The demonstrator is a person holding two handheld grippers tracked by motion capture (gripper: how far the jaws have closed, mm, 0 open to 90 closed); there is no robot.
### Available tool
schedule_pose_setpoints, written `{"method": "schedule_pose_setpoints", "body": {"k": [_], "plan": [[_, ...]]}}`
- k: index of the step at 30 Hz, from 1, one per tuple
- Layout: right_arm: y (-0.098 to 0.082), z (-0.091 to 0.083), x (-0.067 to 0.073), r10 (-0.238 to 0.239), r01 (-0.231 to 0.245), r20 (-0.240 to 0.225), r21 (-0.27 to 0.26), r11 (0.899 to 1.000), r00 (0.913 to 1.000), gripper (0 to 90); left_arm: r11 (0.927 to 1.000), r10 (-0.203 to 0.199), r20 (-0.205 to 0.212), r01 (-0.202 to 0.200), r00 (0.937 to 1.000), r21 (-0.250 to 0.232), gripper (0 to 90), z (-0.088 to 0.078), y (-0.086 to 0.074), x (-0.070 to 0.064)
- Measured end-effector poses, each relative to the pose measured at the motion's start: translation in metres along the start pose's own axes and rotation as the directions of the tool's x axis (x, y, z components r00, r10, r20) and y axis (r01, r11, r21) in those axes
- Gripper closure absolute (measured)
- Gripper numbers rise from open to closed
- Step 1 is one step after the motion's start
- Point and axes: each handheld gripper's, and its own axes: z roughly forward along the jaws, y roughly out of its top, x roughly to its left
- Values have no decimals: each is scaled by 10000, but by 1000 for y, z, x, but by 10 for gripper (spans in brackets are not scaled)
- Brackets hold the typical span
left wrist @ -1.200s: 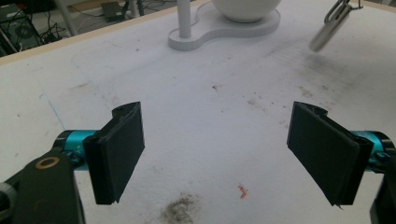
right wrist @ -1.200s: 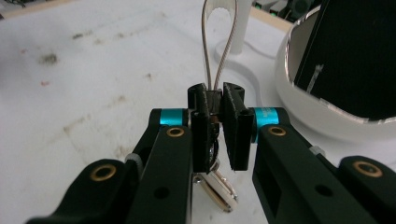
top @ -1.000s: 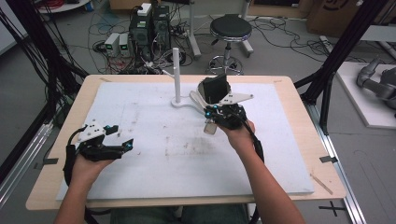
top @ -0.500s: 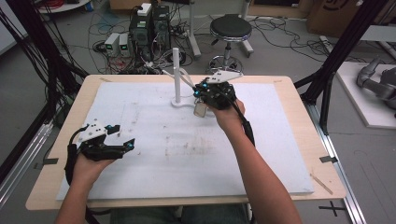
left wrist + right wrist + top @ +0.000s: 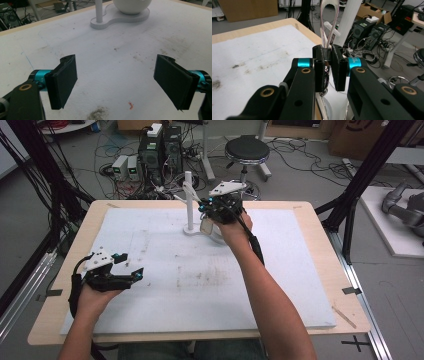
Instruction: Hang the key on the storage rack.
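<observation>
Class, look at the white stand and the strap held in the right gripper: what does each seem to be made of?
Stand: probably plastic, plain matte white, smooth moulded post and base. Strap: seemingly woven fabric, a thin flexible loop with fine lengthwise stripes, pinched by the right gripper.

The strap loop (image 5: 331,20), pale with reddish stripes, stood upright, its lower end pinched, raised beside the white stand (image 5: 189,200). That stand, a post on a flat base, stood near the tabletop's far edge, around mid-width.
</observation>
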Motion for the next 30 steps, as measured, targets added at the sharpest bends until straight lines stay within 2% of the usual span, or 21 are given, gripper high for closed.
{"method": "schedule_pose_setpoints", "body": {"k": [17, 26, 30], "plan": [[-11, 30, 2, -220, 201, 198, 905, 9957, 9996, 828, 9999, 28, 70, -28, 10000, 110, 189, 0, -1, 0], [-15, 39, 0, -423, 375, 342, 1316, 9906, 9985, 828, 9998, 56, 45, -57, 10000, 174, 189, 1, -1, 0], [-16, 41, 0, -334, 270, 449, 1356, 9904, 9984, 818, 9998, 60, 59, -61, 10000, 183, 189, 1, -1, 0]]}}
